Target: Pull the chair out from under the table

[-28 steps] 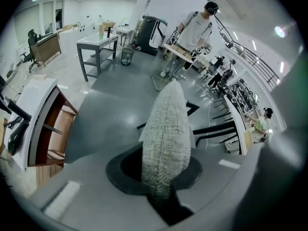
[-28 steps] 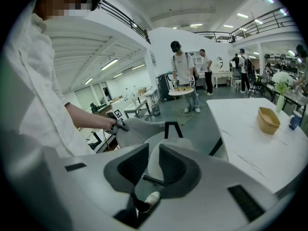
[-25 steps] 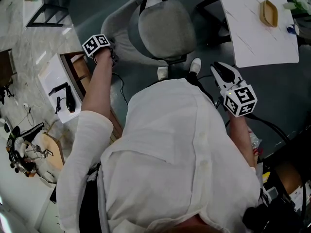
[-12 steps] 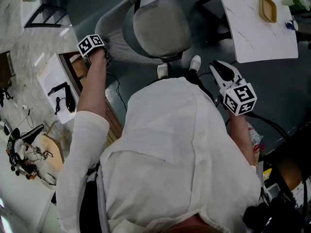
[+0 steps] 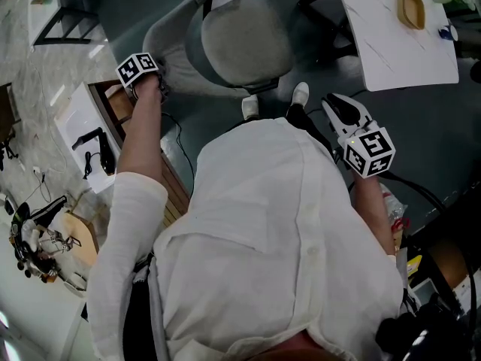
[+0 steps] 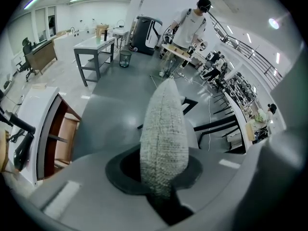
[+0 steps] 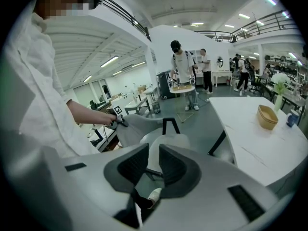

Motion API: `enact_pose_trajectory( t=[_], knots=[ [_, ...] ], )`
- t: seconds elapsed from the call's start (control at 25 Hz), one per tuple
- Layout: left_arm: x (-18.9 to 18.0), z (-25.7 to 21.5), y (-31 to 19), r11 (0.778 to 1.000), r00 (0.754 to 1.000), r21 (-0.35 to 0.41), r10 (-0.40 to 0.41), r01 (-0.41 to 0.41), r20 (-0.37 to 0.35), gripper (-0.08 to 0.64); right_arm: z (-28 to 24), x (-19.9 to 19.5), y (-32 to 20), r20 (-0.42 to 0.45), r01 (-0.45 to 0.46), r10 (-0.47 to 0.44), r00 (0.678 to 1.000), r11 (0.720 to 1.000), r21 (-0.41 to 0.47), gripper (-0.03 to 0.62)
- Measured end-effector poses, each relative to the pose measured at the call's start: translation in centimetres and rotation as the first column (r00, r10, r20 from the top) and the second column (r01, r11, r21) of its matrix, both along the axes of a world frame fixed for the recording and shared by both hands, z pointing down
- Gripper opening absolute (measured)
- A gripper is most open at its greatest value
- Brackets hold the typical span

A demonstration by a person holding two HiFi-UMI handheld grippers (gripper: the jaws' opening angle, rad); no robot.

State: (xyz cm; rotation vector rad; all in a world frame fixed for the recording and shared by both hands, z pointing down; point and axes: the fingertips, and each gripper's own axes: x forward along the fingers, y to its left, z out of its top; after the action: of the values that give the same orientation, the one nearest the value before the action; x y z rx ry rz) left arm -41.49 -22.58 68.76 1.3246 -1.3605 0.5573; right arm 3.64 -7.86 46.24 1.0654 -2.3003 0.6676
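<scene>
Left arm reaches out, right arm tucked.
Left gripper [image 5: 156,86] clamps grey fabric chair [image 5: 244,40] by its backrest; right gripper [image 5: 340,111] jaws slightly apart.

- Wooden bowl [image 5: 410,9] and blue cup [image 5: 448,32], close together.
- Open wooden cabinet [image 6: 62,138], black tool [image 6: 21,150] on the white top beside it.
- Grey workbench [image 6: 94,44] with bin [image 6: 125,58] just beside.

The chair [image 5: 244,43] stands left of the table [image 5: 391,51], apart.
</scene>
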Motion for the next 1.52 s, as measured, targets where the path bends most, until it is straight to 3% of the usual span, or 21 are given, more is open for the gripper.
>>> enact_pose_trajectory(
  t=[0.36,0.6,0.88,1.04,1.12,1.32,1.52],
  knots=[
    [-0.4,0.2,0.2,0.999,0.998,0.012,0.042,-0.043,0.055,0.095,-0.2,-0.6,1.1,-0.009,-0.013,0.013,1.000,1.000,0.001,0.067],
    [-1.1,-0.3,0.2,0.998,0.996,0.057,0.024,-0.029,0.080,0.110,-0.3,-0.3,1.1,-0.010,-0.007,0.007,1.000,1.000,0.002,0.067],
    [-1.8,-4.4,0.2,0.983,0.974,0.178,0.012,-0.053,0.225,0.127,-0.5,0.8,0.2,0.004,0.031,-0.031,0.999,0.999,0.024,0.067],
    [-2.1,-8.8,1.7,0.956,0.945,0.285,-0.031,-0.067,0.325,0.127,-0.9,1.4,0.0,0.021,0.077,-0.078,0.997,0.996,0.046,0.063],
    [-1.3,-11.3,2.8,0.936,0.942,0.346,-0.054,-0.068,0.333,0.127,-1.2,2.0,-0.1,0.030,0.102,-0.104,0.994,0.993,0.060,0.057],
    [4.8,-16.7,6.9,0.892,0.969,0.442,-0.019,-0.094,0.245,0.114,-2.1,4.1,0.7,0.049,0.162,-0.166,0.985,0.983,0.081,0.037],
    [14.8,-20.9,11.9,0.836,0.977,0.518,0.096,-0.182,0.189,0.008,-2.0,6.0,2.4,0.083,0.223,-0.230,0.970,0.971,0.087,0.029]
  ],
)
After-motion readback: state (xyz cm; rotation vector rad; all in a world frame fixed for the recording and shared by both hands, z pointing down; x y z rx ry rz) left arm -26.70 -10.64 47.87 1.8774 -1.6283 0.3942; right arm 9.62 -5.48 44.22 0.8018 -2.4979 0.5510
